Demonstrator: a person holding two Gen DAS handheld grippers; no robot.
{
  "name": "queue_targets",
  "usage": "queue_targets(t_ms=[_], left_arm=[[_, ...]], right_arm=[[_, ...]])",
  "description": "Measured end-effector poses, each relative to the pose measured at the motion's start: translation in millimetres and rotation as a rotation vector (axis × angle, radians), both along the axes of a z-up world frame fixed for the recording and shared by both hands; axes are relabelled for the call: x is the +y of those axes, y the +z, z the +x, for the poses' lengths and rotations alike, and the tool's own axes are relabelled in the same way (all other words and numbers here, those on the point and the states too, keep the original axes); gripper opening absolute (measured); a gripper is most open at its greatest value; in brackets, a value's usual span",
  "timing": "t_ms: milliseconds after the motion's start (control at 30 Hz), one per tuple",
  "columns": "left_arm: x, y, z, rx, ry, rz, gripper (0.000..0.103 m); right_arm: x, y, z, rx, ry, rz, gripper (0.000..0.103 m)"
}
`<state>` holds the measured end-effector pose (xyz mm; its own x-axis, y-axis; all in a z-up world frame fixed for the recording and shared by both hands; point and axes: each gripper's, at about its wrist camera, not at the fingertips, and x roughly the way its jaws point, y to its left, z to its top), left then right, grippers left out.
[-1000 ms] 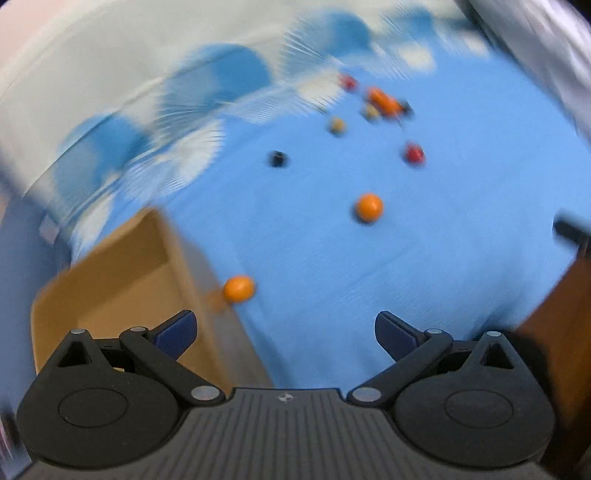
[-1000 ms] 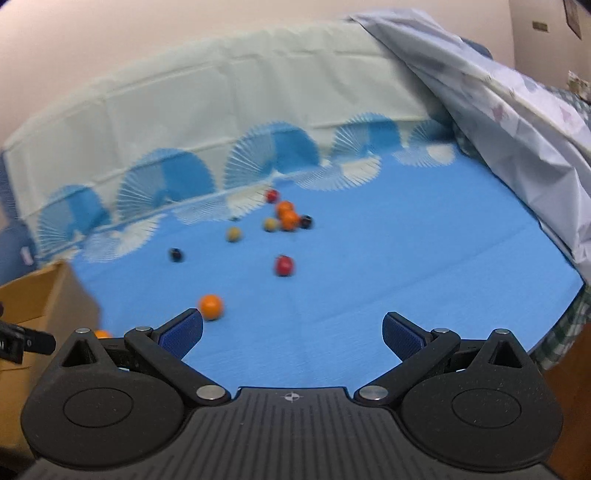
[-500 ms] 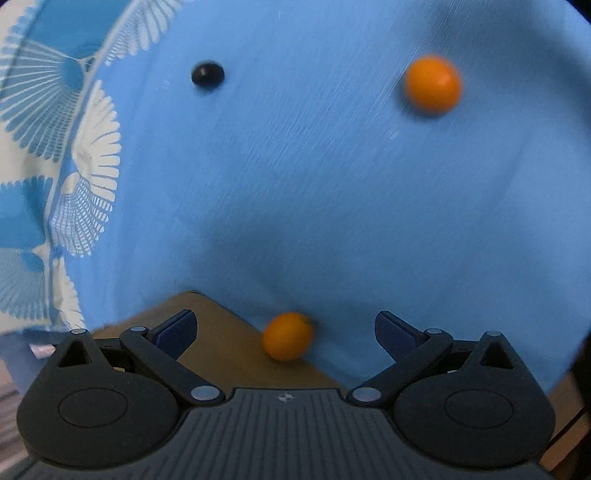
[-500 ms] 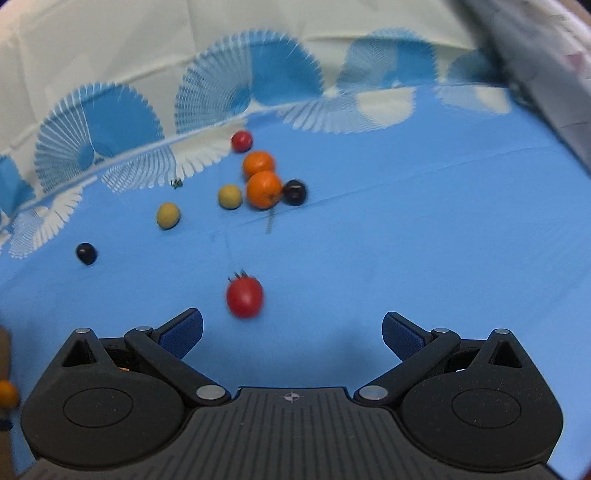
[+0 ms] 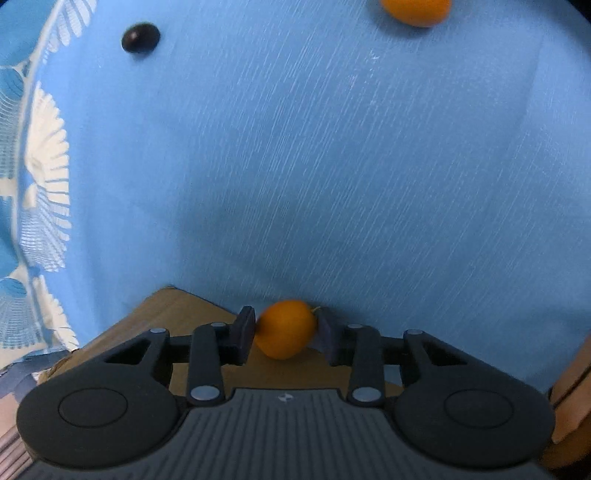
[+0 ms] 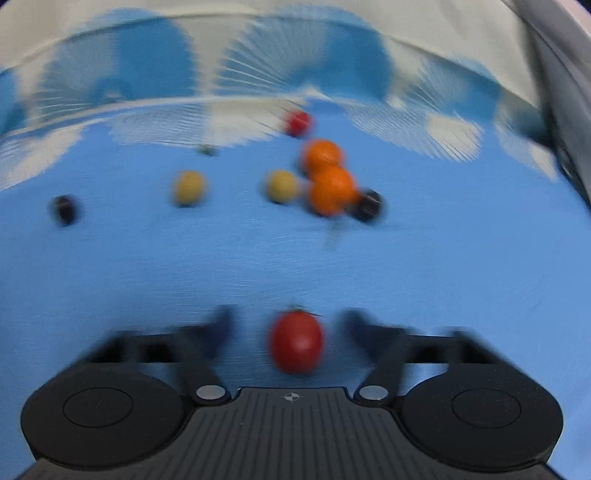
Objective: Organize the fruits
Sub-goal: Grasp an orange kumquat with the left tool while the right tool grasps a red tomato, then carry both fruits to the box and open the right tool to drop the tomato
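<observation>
A blue cloth [image 5: 332, 166] fills both views, largest thing in each. Only the right wrist view shows its fan-patterned far border and the pale sheet [image 6: 258, 33] rising behind it; the left wrist view catches that pattern just along its left edge.

Only the left wrist view shows the brown cardboard box [image 5: 184, 314], its corner poking in under the gripper. The left gripper [image 5: 285, 330] is closing on a small orange fruit [image 5: 284, 328] that sits at the box's edge, and both pads touch its sides. Farther up the cloth lie another orange fruit [image 5: 415, 13], cut off by the top edge, and a dark round fruit [image 5: 140, 37].

The right wrist view is blurred. The right gripper [image 6: 286, 332] is closing around a red tomato [image 6: 295, 341] lying on the cloth; a gap shows on each side, so the pads do not yet press it. Beyond lies the main scatter, unseen from the left: two oranges [image 6: 328, 184] touching, two yellowish fruits [image 6: 188, 188], a red one [image 6: 297, 123] near the border, and two dark ones [image 6: 367, 205].
</observation>
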<state>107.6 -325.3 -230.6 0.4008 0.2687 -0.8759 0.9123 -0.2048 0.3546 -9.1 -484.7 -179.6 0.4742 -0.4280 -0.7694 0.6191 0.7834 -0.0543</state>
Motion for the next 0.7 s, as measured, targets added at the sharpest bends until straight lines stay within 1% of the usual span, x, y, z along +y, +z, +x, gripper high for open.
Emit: queue_targets(t_ms=[67, 133, 233, 300, 400, 500, 533, 600, 700], left_arm=[[4.0, 9.2, -2.1, 0.002, 0.007, -0.043, 0.041], [6.4, 26.6, -0.5, 0.016, 0.049, -0.107, 0.041], [9.8, 65.2, -0.7, 0.046, 0.136, -0.251, 0.041], [13.6, 93.3, -1.0, 0.056, 0.214, -0.355, 0.041], [25.9, 131.5, -5.0, 0.074, 0.337, -0.499, 0.041], [49.2, 162.8, -17.1, 0.09, 0.475, -0.62, 0.041], [56.8, 171.3, -20.5, 0.1, 0.517, -0.649, 0.041], [82.5, 190.5, -29.6, 0.114, 0.609, -0.721, 0.041], [121.1, 216.8, -57.8, 0.129, 0.725, -0.801, 0.041]], right_arm=[[7.0, 3.7, -0.3, 0.007, 0.026, 0.003, 0.029], [8.1, 12.4, -9.2, -0.037, 0.007, 0.013, 0.029], [8.0, 31.7, -30.4, -0.099, -0.05, 0.009, 0.029], [11.1, 46.1, -47.4, -0.139, -0.082, 0.021, 0.029], [24.8, 67.9, -76.8, -0.177, -0.102, 0.012, 0.029], [49.4, 91.3, -106.1, -0.215, -0.102, 0.01, 0.029], [59.4, 99.8, -114.0, -0.225, -0.099, 0.015, 0.029], [83.2, 115.2, -131.2, -0.253, -0.087, 0.048, 0.029], [127.6, 138.3, -150.4, -0.284, -0.043, 0.081, 0.029]])
